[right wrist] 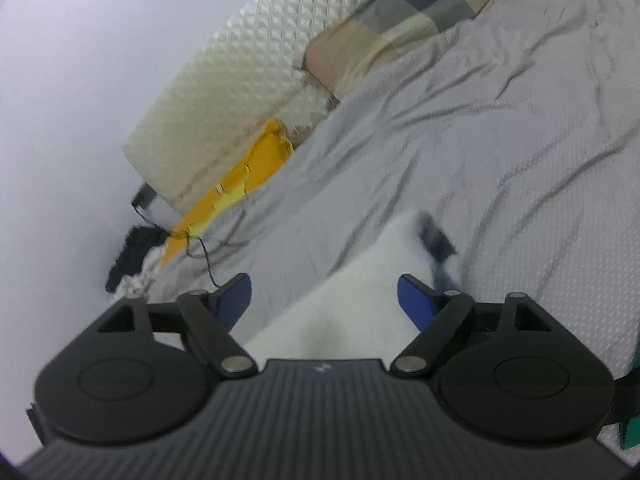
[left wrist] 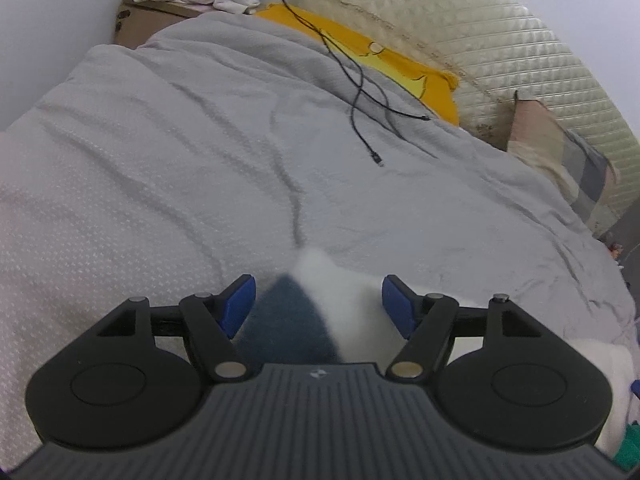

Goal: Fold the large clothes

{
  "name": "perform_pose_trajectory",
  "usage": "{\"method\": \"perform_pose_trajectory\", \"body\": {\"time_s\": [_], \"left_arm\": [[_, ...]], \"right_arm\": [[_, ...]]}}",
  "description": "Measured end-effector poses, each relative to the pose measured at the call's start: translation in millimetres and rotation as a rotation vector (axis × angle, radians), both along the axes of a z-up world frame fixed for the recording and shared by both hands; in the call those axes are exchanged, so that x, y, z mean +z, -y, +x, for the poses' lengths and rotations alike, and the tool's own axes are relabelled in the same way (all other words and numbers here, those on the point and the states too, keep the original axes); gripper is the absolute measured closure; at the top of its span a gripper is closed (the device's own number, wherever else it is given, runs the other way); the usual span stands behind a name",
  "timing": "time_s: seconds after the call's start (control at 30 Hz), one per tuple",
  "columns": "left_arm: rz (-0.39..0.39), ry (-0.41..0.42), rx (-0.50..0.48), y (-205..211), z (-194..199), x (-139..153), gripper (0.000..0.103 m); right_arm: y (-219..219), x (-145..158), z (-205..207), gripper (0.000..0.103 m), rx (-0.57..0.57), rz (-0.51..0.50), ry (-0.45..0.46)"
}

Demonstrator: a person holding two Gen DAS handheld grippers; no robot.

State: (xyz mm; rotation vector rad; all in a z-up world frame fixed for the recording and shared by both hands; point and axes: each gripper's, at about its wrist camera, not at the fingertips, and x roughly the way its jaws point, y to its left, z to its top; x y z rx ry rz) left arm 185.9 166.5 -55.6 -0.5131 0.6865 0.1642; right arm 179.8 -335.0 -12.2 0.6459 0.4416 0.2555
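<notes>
Both the left gripper [left wrist: 316,300] and right gripper [right wrist: 324,300] hang spread, pinching nothing, over the fluffy white-and-navy garment [left wrist: 344,304] at lower centre, folding looks barely begun.

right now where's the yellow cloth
In the left wrist view, the yellow cloth lies far right on the bed, between the grey duvet and the quilted headboard.

A bed [left wrist: 168,152] under a rumpled grey cover stands against a plain pale wall [left wrist: 52,12], with a quilted cream headboard [left wrist: 480,36] and a cardboard box [left wrist: 148,20] beside it.
</notes>
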Motion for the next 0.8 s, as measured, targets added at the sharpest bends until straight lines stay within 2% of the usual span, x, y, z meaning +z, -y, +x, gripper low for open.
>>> {"method": "perform_pose_trajectory", "body": {"time_s": [0.17, 0.27, 0.47, 0.57, 0.63, 0.7, 0.8], "left_arm": [[0.001, 0.008, -0.013, 6, -8, 3, 0.028], [-0.002, 0.004, -0.008, 7, -9, 1, 0.028], [0.020, -0.011, 0.000, 12, -9, -4, 0.028], [0.023, -0.010, -0.001, 11, -8, -7, 0.029], [0.032, -0.005, -0.001, 13, -9, -7, 0.036], [0.067, -0.003, -0.002, 15, -10, -5, 0.057], [0.090, 0.025, -0.018, 16, -16, 3, 0.076]], "right_arm": [[10, 8, -13, 0.018, -0.048, -0.028, 0.037], [11, 2, -10, 0.018, -0.093, -0.074, -0.010], [-3, -21, 17, 0.019, -0.151, -0.253, -0.120], [-9, -35, 26, 0.030, -0.136, -0.253, -0.152], [-14, -41, 24, 0.038, -0.128, -0.249, -0.159], [-16, -42, 21, 0.055, -0.125, -0.262, -0.158], [-11, -39, 12, 0.073, -0.110, -0.221, -0.155]]}}
